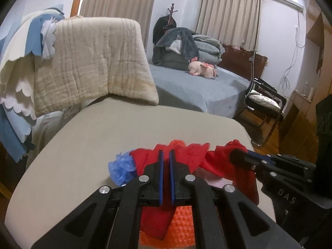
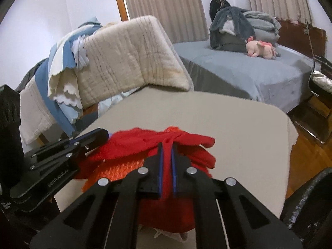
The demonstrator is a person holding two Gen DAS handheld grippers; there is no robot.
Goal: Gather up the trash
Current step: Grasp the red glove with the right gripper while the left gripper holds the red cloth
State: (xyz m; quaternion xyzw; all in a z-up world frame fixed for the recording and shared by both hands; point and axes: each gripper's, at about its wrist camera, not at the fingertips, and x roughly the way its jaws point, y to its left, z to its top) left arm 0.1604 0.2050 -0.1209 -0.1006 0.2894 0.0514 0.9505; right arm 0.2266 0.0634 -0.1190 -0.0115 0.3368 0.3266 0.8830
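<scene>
A red plastic bag [image 1: 220,161] lies bunched on the beige table [image 1: 124,128], with an orange mesh piece [image 1: 182,226] inside or under it and a crumpled blue bag [image 1: 121,168] at its left. My left gripper [image 1: 166,152] is shut on a fold of the red bag. My right gripper [image 2: 167,145] is shut on another strip of the red bag [image 2: 166,141], pinched between its pads. Each gripper shows in the other's view: the right one in the left wrist view [image 1: 240,155], the left one in the right wrist view [image 2: 99,137]. The orange mesh [image 2: 120,170] also shows below the red film.
A quilt-draped chair back [image 1: 91,62] and a blue-white cloth [image 1: 18,95] stand behind the table. A grey bed [image 1: 197,87] with folded bedding and a pink plush toy [image 1: 203,68] is beyond. A black bin rim [image 2: 311,197] sits at the right, over the wooden floor.
</scene>
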